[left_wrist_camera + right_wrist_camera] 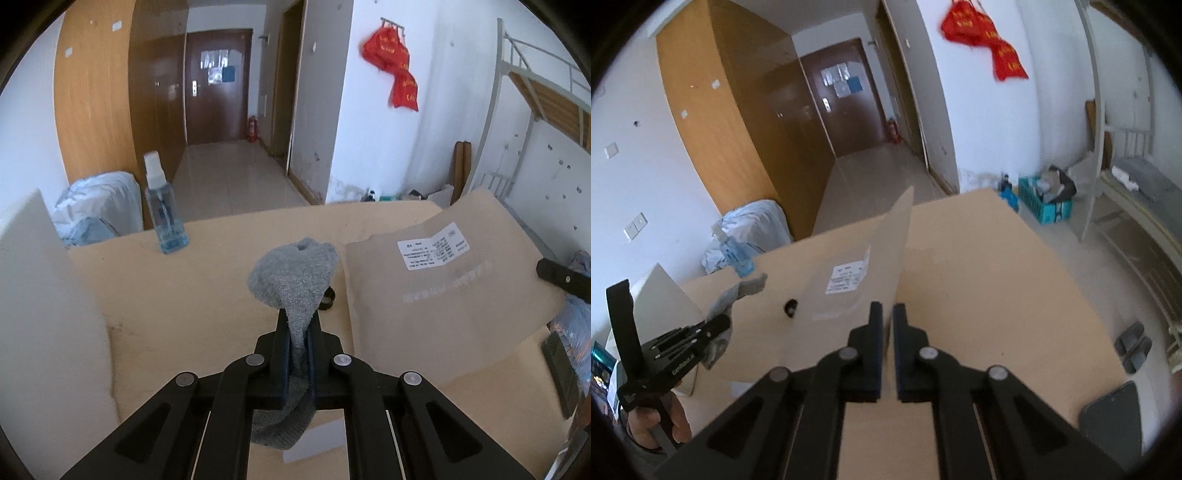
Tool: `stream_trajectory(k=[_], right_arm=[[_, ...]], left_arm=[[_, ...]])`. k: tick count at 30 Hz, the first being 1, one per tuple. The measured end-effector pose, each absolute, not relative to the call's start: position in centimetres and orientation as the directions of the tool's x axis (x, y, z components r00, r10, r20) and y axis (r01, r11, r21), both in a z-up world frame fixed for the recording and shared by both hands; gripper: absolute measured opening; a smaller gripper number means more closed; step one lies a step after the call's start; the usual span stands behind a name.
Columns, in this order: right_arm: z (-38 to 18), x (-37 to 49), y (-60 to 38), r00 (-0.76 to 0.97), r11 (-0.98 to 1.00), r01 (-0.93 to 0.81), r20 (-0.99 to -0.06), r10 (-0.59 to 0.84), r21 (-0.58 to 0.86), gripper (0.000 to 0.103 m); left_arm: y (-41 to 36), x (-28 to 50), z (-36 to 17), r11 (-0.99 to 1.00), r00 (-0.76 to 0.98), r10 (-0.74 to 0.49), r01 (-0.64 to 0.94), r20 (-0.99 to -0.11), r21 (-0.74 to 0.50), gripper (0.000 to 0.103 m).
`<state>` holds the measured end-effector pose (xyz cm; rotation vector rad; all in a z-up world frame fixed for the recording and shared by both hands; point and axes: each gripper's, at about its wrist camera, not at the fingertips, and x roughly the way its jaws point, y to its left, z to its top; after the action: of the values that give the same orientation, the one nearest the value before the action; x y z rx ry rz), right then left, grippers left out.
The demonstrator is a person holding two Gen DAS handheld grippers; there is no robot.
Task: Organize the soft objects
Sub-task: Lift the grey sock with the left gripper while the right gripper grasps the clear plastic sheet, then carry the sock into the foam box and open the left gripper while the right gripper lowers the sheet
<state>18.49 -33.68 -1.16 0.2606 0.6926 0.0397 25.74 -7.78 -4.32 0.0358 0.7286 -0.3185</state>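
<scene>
My left gripper (298,325) is shut on a grey sock (291,273), which bulges above the fingertips and hangs below the jaws, raised over the tan table (207,295). In the right wrist view the same left gripper (718,326) holds the sock (738,291) at the left, a hand on its handle. My right gripper (888,314) is shut on the edge of a beige mailer bag (882,251) with a white label, lifting that side off the table (979,295). The bag (443,288) lies right of the sock, with a right gripper finger (561,278) at its far corner.
A blue spray bottle (162,214) stands at the table's far left edge. A small black ring (327,301) lies behind the sock. A white board (40,295) leans at the left. A dark phone (1112,417) rests at the table's near right. Slippers (1134,345) lie on the floor.
</scene>
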Motion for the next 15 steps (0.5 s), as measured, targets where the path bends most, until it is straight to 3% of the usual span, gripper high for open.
stream_trajectory(k=[15], right_arm=[[4.2,14.5,-29.9,0.847,0.978,-0.046,-0.51,0.147,0.205,0.007]], left_arm=[[-4.7,19.3,1.1,0.956,0.781,-0.278,0.282,-0.559,-0.081,0.007]])
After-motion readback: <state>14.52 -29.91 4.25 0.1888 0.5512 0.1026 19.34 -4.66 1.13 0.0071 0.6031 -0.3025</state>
